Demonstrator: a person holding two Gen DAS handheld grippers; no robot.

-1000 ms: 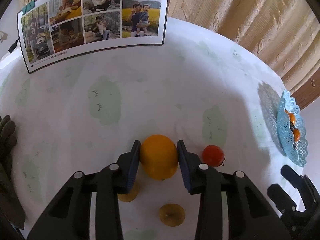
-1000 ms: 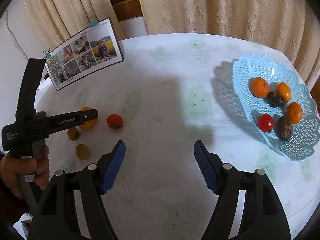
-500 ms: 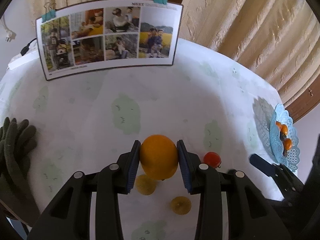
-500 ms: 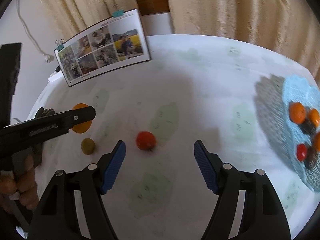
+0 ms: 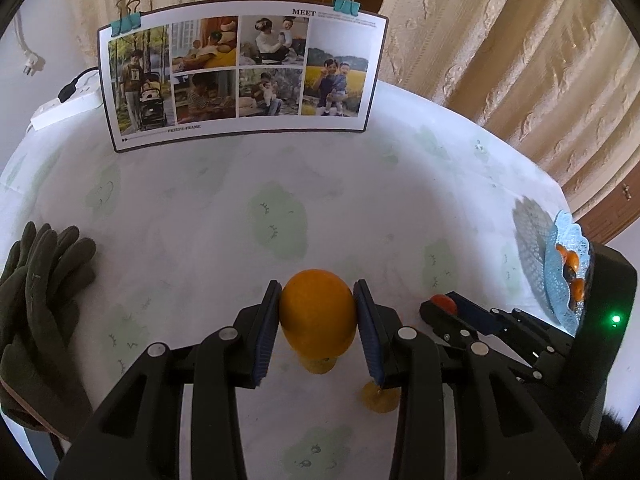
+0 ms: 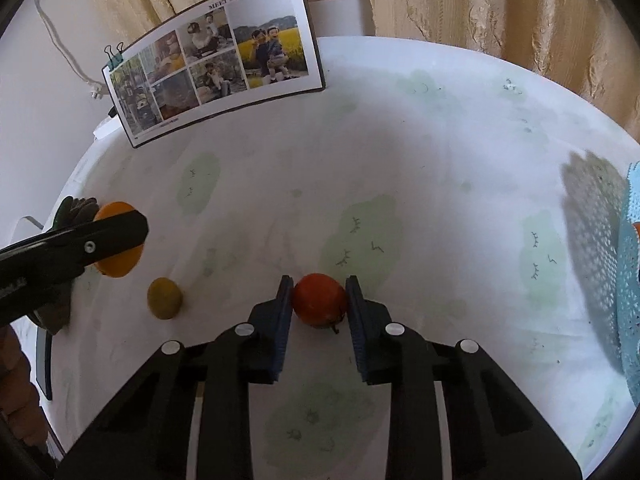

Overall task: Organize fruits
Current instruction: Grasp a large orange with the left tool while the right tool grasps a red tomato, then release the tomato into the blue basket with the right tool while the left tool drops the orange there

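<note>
Change, right claw point(image 6: 319, 304): half a second before, its blue pads stood wide with the red fruit point(image 6: 319, 300) lying ahead of them; at this moment they were clenched on that fruit, one pad on each side.
Red fruit, place: low on the tabletop point(image 6: 400, 152), between the pads; whether it had left the cloth could not be told.
Change, left claw point(image 5: 317, 312): no change of grip; it was grasping the orange point(image 5: 318, 314) as it had a second before, and the orange was clear of the cloth, its shadow visible below.
Meaning for task: judged that both hands were loaded, so the pick-up step looked finished for these two fruits; carriage to the basket point(image 5: 560, 280) remained.
Basket: blue lattice dish at the far right edge of the tabletop, already holding several small orange fruits; well apart from both claws.
Fruit left over: a yellow-green fruit point(image 6: 165, 298) lay loose on the cloth near the left claw; the left view showed two such fruits below the held orange.
Other items: a clipped photo board point(image 5: 240, 72) stood at the back; dark gloves point(image 5: 36, 292) lay at the left edge.
Obstructions: the run of cloth to the basket was bare. Judged risk: the two claws were close together and could knock on a shared path.
</note>
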